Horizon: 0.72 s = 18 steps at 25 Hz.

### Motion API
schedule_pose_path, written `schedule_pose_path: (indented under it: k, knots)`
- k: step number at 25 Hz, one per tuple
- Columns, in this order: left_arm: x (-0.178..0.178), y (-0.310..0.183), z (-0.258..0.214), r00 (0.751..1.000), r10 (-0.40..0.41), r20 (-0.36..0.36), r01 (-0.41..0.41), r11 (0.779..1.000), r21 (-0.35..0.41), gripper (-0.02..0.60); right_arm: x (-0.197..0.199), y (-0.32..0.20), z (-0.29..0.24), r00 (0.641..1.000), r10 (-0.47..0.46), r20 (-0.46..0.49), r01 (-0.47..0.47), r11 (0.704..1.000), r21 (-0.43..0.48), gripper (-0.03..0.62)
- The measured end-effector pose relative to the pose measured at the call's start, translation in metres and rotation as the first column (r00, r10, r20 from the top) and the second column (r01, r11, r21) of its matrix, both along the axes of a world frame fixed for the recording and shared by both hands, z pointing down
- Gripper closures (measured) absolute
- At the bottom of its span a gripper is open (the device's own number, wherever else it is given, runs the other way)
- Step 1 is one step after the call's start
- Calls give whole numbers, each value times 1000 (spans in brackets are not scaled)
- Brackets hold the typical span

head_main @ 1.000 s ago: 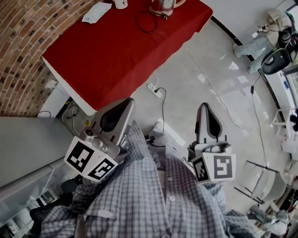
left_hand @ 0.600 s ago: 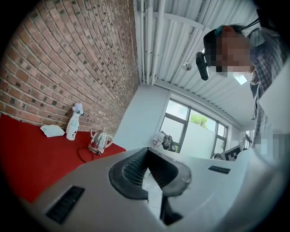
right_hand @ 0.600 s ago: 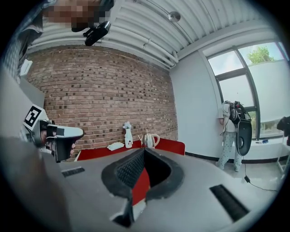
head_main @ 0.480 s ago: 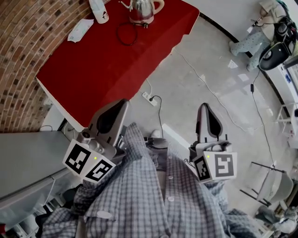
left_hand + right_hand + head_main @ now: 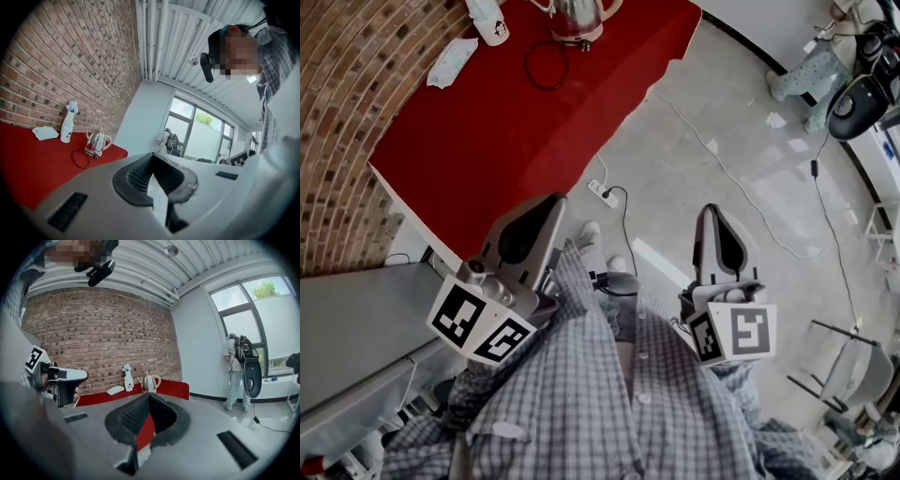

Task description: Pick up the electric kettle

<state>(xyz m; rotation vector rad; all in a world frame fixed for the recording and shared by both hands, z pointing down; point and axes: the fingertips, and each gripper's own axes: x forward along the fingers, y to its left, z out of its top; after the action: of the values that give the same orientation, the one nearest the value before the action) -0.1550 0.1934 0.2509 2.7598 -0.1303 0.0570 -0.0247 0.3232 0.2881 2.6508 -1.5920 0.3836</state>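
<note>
At the far end of the red worktop (image 5: 516, 131), near the brick wall (image 5: 347, 112), the electric kettle (image 5: 575, 17) stands upright, just beside a white bottle (image 5: 490, 21). A black cord (image 5: 546, 66) lies looped in front of it. Both the left tongs (image 5: 549, 203) and the right tongs (image 5: 712, 212) are clenched, pads together, gripping nothing. They are held close to the checked shirt (image 5: 600, 394), well apart from the electric kettle.

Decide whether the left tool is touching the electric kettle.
Apart. The head view shows the left tool near the person's body, with a wide stretch of red table between it and the electric kettle.
</note>
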Motion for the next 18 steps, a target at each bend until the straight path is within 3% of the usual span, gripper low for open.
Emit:
schedule_pose_path:
  k: [9,18]
  knots:
    - [69,-36,9,998,67,-15,-67,997,-36,577,55,-16,5,996,90,-9,-90,995,-40,588]
    - [125,-92,-2,995,95,-35,-95,995,-15,577,106,-76,-9,994,100,-36,-102,994,-36,588]
